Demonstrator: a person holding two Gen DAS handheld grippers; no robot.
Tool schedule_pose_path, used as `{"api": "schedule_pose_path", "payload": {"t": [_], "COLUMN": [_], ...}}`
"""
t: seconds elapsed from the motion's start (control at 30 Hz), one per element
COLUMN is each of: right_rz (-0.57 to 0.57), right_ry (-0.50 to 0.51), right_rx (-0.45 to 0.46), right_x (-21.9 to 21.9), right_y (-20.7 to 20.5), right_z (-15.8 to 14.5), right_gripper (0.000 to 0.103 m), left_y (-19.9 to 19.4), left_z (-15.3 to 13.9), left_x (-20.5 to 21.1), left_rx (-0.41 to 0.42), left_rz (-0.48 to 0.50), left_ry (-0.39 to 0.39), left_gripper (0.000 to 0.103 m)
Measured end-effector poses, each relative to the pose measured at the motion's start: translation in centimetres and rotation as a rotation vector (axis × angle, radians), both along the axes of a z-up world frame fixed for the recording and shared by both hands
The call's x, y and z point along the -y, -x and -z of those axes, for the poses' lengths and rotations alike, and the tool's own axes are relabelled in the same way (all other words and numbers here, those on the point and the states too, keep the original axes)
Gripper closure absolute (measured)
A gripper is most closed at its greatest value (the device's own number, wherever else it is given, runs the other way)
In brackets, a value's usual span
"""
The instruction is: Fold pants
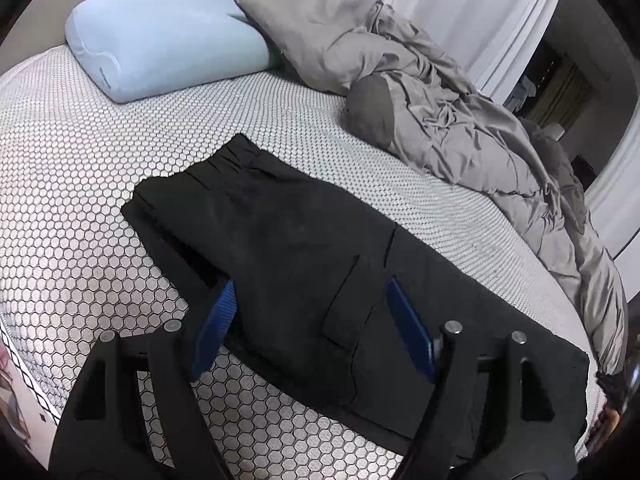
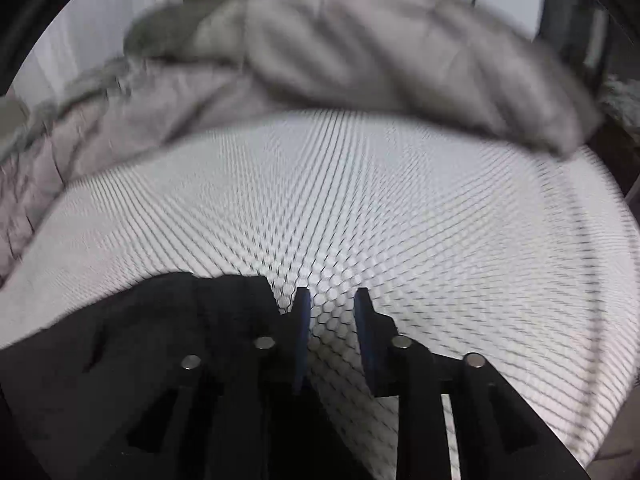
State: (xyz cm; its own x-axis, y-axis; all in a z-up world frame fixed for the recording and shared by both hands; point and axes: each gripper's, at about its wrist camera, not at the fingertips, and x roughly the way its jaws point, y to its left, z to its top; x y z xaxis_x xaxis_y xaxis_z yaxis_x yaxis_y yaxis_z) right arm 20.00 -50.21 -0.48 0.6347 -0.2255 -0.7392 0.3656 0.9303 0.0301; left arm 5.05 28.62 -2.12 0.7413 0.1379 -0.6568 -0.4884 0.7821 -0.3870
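Black pants (image 1: 296, 248) lie folded lengthwise on the honeycomb-patterned mattress (image 1: 80, 184), waistband toward the pillows and a cargo pocket facing up. My left gripper (image 1: 310, 284) hovers over the pocket area, open wide, with its blue pads (image 1: 408, 328) on either side of the cloth and not pressing it. The right wrist view is blurred. It shows the pants' edge (image 2: 160, 320) at lower left. Just right of that edge, my right gripper (image 2: 332, 292) is open a little, and only the mattress (image 2: 400, 200) shows between its pads.
A light blue pillow (image 1: 160, 44) and a grey pillow (image 1: 312, 32) sit at the head of the bed. A crumpled grey duvet (image 1: 480, 140) runs along the far side, and it fills the top of the right wrist view (image 2: 360, 52). White curtains (image 1: 460, 8) hang behind.
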Motion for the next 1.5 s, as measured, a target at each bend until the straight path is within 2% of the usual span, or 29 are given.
{"api": "schedule_pose_path", "payload": {"t": [0.03,0.1,0.13,0.17,0.2,0.3,0.37,0.43,0.53,0.6,0.67,0.8,0.83,0.93,1.03,1.07,1.13,1.17,1.2,1.27,1.37,1.43,1.5], "right_rz": [-0.016,-0.068,-0.110,-0.142,-0.181,-0.315,-0.378,-0.450,-0.540,-0.599,-0.639,-0.650,-0.622,-0.473,-0.251,-0.204,-0.216,-0.203,-0.188,-0.214,-0.360,-0.447,-0.505], "right_ry": [-0.010,-0.072,-0.111,-0.131,-0.152,-0.163,-0.142,-0.110,-0.078,-0.059,-0.025,0.087,0.119,0.254,0.342,0.313,0.172,0.137,0.145,0.157,0.050,-0.030,-0.060], "right_rx": [0.044,0.127,0.168,0.188,0.201,0.152,0.118,0.079,0.041,0.011,-0.011,-0.036,-0.042,-0.053,-0.079,-0.081,-0.055,-0.036,-0.015,0.054,0.126,0.102,0.043], "right_x": [-0.7,-2.0,-3.2,-4.3,-5.8,-11.5,-15.2,-18.6,-23.5,-26.0,-27.8,-27.1,-26.2,-21.4,-15.4,-13.4,-11.1,-10.7,-10.8,-12.3,-15.9,-18.6,-21.4], "right_y": [1.6,4.5,6.1,7.1,8.1,10.5,10.7,10.6,10.9,10.5,10.6,11.5,11.8,13.5,14.5,14.8,15.2,15.4,15.4,15.9,15.4,13.4,10.9], "right_z": [-1.2,-2.6,-3.0,-3.2,-3.0,-0.9,0.3,1.7,3.1,3.9,4.9,6.0,6.3,6.3,6.5,6.5,6.2,5.8,5.1,3.5,1.6,1.5,2.0], "right_gripper": [0.062,0.031,0.025,0.014,0.009,0.008,0.008,0.008,0.008,0.008,0.008,0.008,0.008,0.006,0.002,0.002,0.002,0.003,0.004,0.003,0.003,0.003,0.003], "left_y": [0.1,0.4,0.5,0.6,0.5,-0.1,-0.3,-0.4,-1.3,-2.1,-3.0,-3.5,-3.2,-2.3,-1.9,-1.7,-1.4,-1.8,-2.0,-2.2,-5.1,-7.9,-10.4], "left_z": [-0.3,-0.9,-1.2,-1.6,-1.9,-2.5,-2.8,-2.8,-1.7,-0.5,0.9,3.8,4.2,4.8,5.1,5.1,4.6,4.3,3.6,2.3,1.5,1.3,1.4], "left_x": [0.3,1.2,1.9,2.8,3.8,7.6,9.9,12.2,16.9,20.1,23.1,26.2,26.2,25.1,23.7,23.1,23.1,23.0,22.9,23.3,25.6,27.9,30.6], "left_rx": [0.007,0.020,0.031,0.041,0.052,0.053,0.077,0.107,0.111,0.086,0.027,-0.135,-0.146,-0.142,-0.156,-0.160,-0.165,-0.161,-0.140,-0.091,-0.103,-0.147,-0.188], "left_rz": [0.009,0.040,0.066,0.094,0.133,0.270,0.345,0.412,0.561,0.676,0.750,0.803,0.814,0.815,0.788,0.785,0.781,0.777,0.775,0.774,0.786,0.803,0.857], "left_ry": [-0.009,-0.025,-0.038,-0.052,-0.067,-0.124,-0.151,-0.144,-0.074,-0.022,-0.045,-0.256,-0.288,-0.316,-0.311,-0.304,-0.314,-0.320,-0.318,-0.285,-0.253,-0.256,-0.271], "left_gripper": [0.030,0.030,0.030,0.030,0.028,0.019,0.017,0.001,0.001,0.001,0.001,0.001,0.001,0.001,0.001,0.001,0.001,0.001,0.001,0.001,0.001,0.001,0.001]}}
